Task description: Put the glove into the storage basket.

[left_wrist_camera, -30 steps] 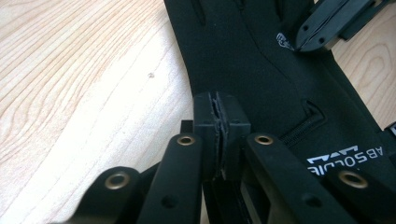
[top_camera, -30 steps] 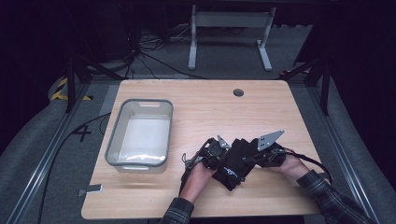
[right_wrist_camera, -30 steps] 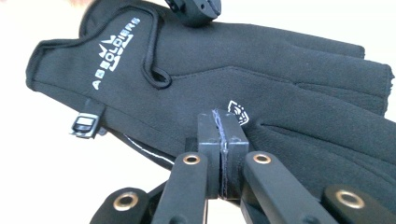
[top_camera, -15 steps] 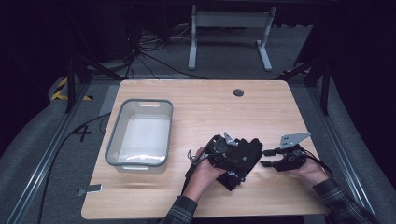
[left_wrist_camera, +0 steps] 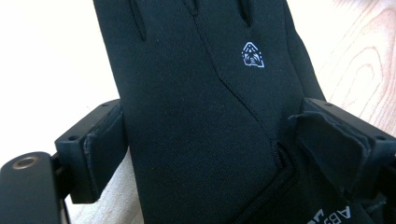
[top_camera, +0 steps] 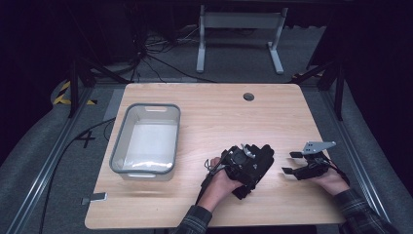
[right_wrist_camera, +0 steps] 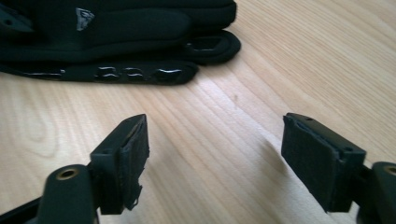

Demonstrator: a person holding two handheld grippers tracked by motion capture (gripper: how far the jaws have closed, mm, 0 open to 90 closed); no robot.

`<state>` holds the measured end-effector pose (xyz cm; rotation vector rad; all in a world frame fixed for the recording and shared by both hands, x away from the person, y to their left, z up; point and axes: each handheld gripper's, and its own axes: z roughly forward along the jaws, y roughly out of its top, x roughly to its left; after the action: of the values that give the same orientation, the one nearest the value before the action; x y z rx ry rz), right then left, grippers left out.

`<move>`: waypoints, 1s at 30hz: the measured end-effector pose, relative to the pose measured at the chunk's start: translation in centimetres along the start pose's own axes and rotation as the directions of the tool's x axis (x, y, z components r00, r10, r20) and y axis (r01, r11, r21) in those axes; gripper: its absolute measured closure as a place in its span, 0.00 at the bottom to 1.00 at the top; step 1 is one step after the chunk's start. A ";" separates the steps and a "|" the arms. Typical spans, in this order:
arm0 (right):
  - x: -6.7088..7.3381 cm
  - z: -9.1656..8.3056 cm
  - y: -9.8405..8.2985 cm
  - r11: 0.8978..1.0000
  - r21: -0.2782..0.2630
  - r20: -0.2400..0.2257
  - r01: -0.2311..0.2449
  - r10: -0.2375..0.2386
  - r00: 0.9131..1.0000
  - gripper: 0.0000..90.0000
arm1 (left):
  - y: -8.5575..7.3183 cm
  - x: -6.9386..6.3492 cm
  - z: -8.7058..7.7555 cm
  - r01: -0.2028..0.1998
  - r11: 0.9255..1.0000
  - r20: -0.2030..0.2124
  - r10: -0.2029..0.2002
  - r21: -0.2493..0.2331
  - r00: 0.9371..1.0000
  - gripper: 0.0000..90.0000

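Observation:
A pair of black gloves (top_camera: 265,155) lies stacked on the wooden table (top_camera: 219,122), front and right of centre. My left gripper (top_camera: 251,163) rests over them. In the left gripper view its jaws have just been opening and stand on either side of the top glove (left_wrist_camera: 201,70), which bears a small white logo and lies flat between the pads (left_wrist_camera: 105,149). My right gripper (top_camera: 290,163) hovers low over bare wood to the right of the gloves. Its jaws have also just been opening, and nothing is between them (right_wrist_camera: 215,158). The gloves' fingertips (right_wrist_camera: 140,28) lie ahead of it.
A clear plastic bin (top_camera: 119,141) stands at the left of the table. A round cable hole (top_camera: 249,96) sits near the far edge. A small silver tag (top_camera: 95,198) juts out at the front left corner. A metal stand (top_camera: 238,29) is on the floor beyond.
Both grippers were shut at the gloves a second ago. The right one has let go, opened and drawn away to the right. The left one has opened over the gloves.

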<state>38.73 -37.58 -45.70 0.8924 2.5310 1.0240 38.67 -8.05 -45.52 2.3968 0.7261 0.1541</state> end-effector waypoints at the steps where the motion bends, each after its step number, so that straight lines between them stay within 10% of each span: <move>1: -0.1 0.1 -0.1 1.000 0.002 0.005 -0.004 0.004 1.000 0.26 | -0.1 0.0 0.0 0.010 1.000 0.010 -0.010 -0.003 1.000 0.17; 5: -0.2 0.3 -0.3 1.000 -0.002 0.013 -0.004 0.004 1.000 0.23 | -0.1 0.3 -0.2 0.006 1.000 0.027 -0.006 -0.003 1.000 0.25; 12: -0.4 0.5 -0.7 0.999 -0.036 0.015 0.001 0.000 1.000 0.18 | 0.0 0.3 -0.9 0.006 1.000 0.109 -0.006 -0.004 0.994 0.75; 30: -0.5 0.6 -0.8 0.999 -0.043 0.013 0.002 -0.001 1.000 0.17 | 1.3 2.3 -6.6 0.072 0.995 0.125 -0.063 -0.075 0.990 0.78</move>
<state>39.05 -38.02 -46.67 0.8821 2.4885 1.0647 39.39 -4.18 -39.60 2.2809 0.7293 0.0078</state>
